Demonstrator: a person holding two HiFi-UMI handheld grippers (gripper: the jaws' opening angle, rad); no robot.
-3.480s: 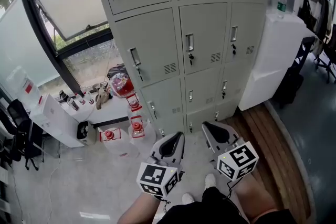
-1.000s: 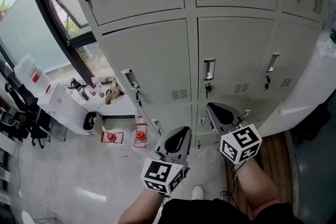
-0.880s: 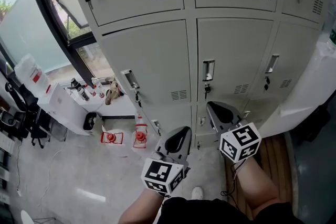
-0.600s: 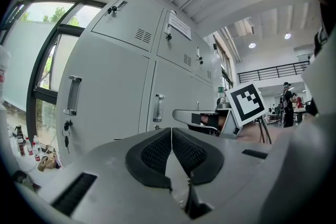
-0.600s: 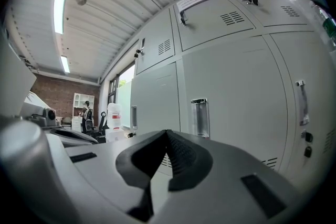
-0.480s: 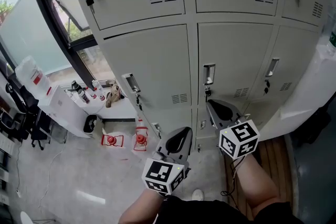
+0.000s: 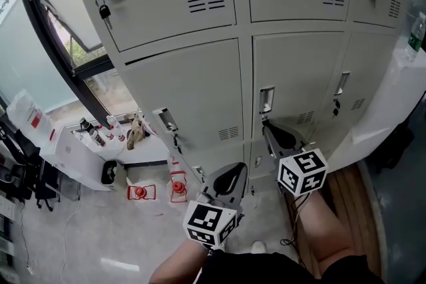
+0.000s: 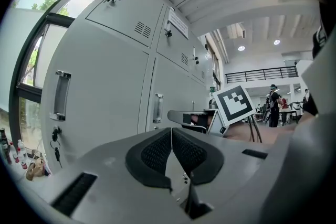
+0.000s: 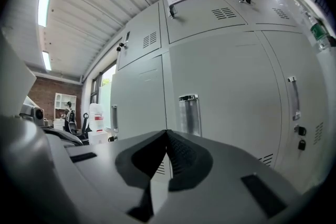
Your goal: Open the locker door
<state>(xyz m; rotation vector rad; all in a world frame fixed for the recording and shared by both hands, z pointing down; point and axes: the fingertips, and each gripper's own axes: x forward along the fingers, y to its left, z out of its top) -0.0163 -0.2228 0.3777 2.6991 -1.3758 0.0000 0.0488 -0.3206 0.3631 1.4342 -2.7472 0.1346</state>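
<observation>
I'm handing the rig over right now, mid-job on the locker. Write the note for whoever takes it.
Left gripper: shut, empty, held low in front of the lockers.
Right gripper: shut, empty, pointing toward the handle of the middle-column door, not touching it.
Done: nothing yet; every locker door in view is closed.
Left: open the right jaws, take that handle (probably the target) and pull the door open.

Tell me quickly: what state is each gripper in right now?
Left gripper: closed, holding nothing.
Right gripper: closed, holding nothing.
</observation>
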